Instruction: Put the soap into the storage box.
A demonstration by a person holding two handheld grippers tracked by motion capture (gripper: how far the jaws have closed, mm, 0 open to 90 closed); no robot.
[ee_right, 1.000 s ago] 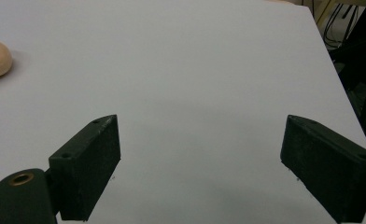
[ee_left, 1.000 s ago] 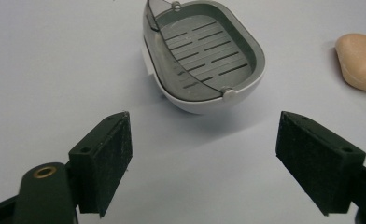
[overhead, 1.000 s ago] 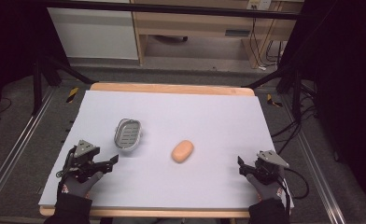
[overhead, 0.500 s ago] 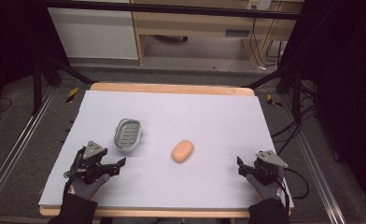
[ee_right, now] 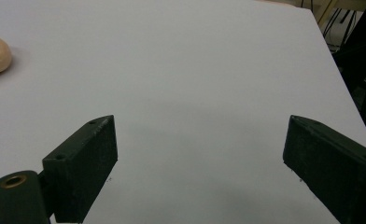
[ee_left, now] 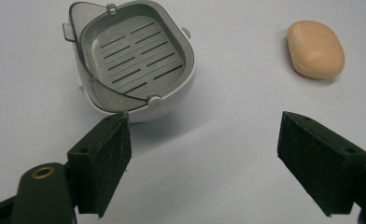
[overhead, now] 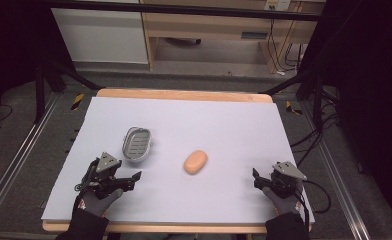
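Left gripper [overhead: 129,178] is hovering with fingers [ee_left: 104,161] spread apart, soap dish [ee_left: 132,60] at its 11 o'clock, soap bar [ee_left: 315,49] at 1. Right gripper [overhead: 258,178] is likewise sitting open-fingered on the tabletop [overhead: 224,125]. The bar is likely proving hard, light and slick; gripping across its short sides appears soundest.

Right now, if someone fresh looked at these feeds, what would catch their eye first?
Probably the peach-coloured soap bar lying alone near the middle of the white table. To its left sits an empty grey soap dish with a slotted tray. The left gripper hovers just in front of the dish, fingers wide open; the right gripper waits open near the table's right edge.
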